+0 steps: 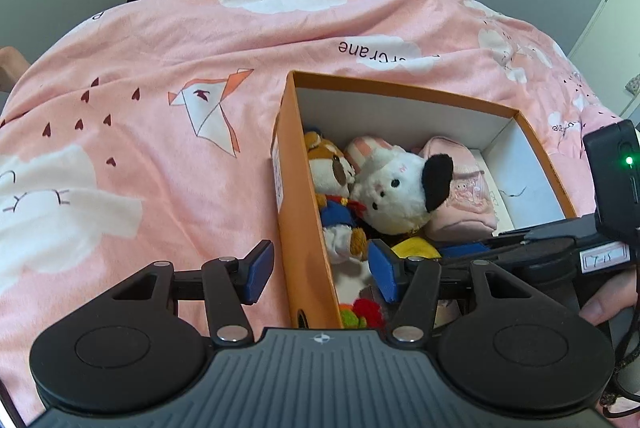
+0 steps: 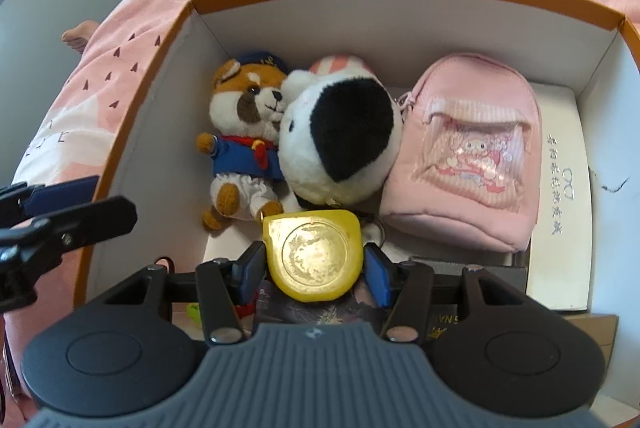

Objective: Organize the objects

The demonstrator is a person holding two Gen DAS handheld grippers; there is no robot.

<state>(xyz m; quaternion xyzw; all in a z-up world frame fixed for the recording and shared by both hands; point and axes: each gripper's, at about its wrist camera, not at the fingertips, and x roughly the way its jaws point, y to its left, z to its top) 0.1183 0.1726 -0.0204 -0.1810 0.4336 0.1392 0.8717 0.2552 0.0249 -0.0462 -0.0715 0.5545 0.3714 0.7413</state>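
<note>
Right gripper: your right gripper (image 2: 314, 268) has its blue pads pressed on both sides of a yellow case (image 2: 313, 255) with a round embossed seal, held just above the near end of the box.
Left gripper: your left gripper (image 1: 322, 270) stands open with nothing gripped; its fingers straddle the left wall of the box, one pad outside over the bedding, the other inside.
Box: the orange cardboard box (image 2: 160, 40), white inside, sits on a pink bedspread (image 1: 160, 68) printed with clouds and paper cranes.
Contents: a fox plush in a blue sailor suit (image 2: 244, 140) lies at the left, touching a white plush with a black ear (image 2: 340, 132) in the middle; a small pink backpack (image 2: 472, 156) lies just right of that, beside a white flat box (image 2: 564, 188) along the right wall.
Your hand: part of a hand (image 1: 608, 300) shows behind the right tool in the left view.
</note>
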